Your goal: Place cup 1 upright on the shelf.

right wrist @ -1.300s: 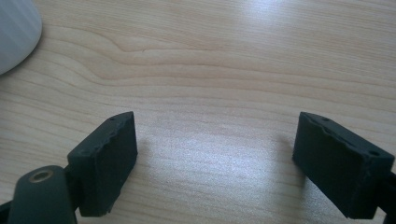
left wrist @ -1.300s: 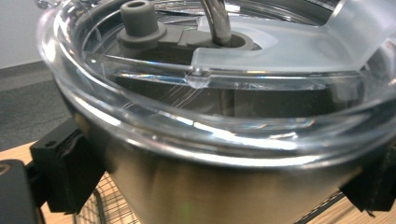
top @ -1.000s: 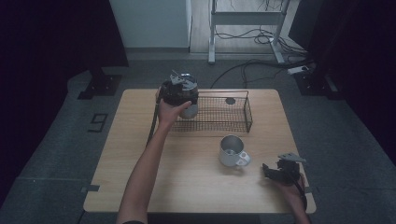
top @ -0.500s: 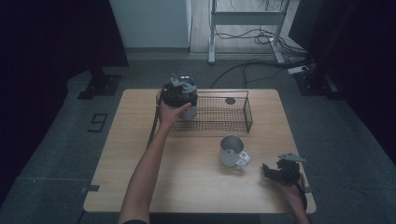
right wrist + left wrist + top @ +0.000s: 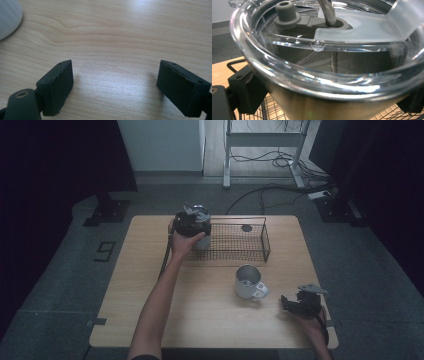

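A steel tumbler (image 5: 329,105) with a clear plastic lid (image 5: 287,72) is being pinched by the left gripper (image 5: 192,222), its jaws pressed on the two sides of the body just under the lid rim. The tumbler is being held directly ahead of this gripper, above the near left corner of the wire basket (image 5: 250,251). The smooth metal wall is probably slippery and stiff, and the tumbler seems rather heavy for a side pinch; the lid is perhaps only pushed on, so the body is being judged the safer place to hold. The right gripper (image 5: 300,302) is being kept spread on the bare table (image 5: 120,37), with a metal mug (image 5: 247,281) standing near, ahead and to its left.
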The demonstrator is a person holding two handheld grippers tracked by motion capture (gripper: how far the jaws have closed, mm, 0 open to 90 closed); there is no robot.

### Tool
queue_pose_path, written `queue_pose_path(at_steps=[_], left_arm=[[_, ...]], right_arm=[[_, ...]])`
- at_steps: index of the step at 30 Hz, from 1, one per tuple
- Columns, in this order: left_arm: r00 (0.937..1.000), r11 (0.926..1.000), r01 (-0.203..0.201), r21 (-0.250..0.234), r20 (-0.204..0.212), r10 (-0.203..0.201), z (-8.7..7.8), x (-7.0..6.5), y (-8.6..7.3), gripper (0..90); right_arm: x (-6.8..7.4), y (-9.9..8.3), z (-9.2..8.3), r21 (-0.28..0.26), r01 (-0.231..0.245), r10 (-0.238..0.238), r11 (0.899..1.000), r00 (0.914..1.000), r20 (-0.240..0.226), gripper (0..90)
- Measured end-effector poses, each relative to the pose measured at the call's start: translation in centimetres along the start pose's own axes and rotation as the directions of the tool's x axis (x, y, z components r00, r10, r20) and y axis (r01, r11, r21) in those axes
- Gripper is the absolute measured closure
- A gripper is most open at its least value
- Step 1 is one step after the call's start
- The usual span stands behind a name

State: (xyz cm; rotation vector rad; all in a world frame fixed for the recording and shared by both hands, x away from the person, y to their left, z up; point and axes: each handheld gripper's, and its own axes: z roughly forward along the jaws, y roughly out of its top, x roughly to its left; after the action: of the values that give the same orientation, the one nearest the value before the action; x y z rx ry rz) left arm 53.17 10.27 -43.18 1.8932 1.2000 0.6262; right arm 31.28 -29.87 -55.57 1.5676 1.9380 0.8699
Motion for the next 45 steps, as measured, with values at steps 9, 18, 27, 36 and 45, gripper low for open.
queue_pose_path(at_steps=[9, 18, 27, 36, 45], left_arm=[[1.0, 0.9996, 0.0, 0.029, 0.003, 0.0, 1.0, -0.2, -0.7, 4.2], [1.0, 0.9987, -0.009, 0.049, -0.002, 0.01, 1.5, -0.8, -1.1, 4.2], [0.9998, 0.9979, 0.001, 0.065, -0.02, 0.0, 2.1, -0.9, -1.7, 4.2], [0.9996, 0.9987, 0.012, 0.05, -0.026, -0.01, 1.8, -1.1, -2.3, 4.0], [0.9995, 0.9987, 0.02, 0.046, -0.026, -0.019, 1.4, -1.1, -2.8, 3.5]], right_arm=[[0.0, 0.0, 0.0, -0.001, -0.002, 0.002, 1.0, 1.0, -0.002, 13.4], [0.0, 0.0, 0.0, 0.0, -0.001, 0.001, 1.0, 1.0, -0.002, 13.5], [0.0, 0.0, 0.0, -0.001, -0.001, 0.001, 1.0, 1.0, -0.002, 13.4], [0.0, 0.0, 0.0, 0.0, -0.001, 0.001, 1.0, 1.0, -0.002, 13.5], [0.0, 0.0, 0.0, -0.001, -0.001, 0.001, 1.0, 1.0, -0.002, 13.4]])
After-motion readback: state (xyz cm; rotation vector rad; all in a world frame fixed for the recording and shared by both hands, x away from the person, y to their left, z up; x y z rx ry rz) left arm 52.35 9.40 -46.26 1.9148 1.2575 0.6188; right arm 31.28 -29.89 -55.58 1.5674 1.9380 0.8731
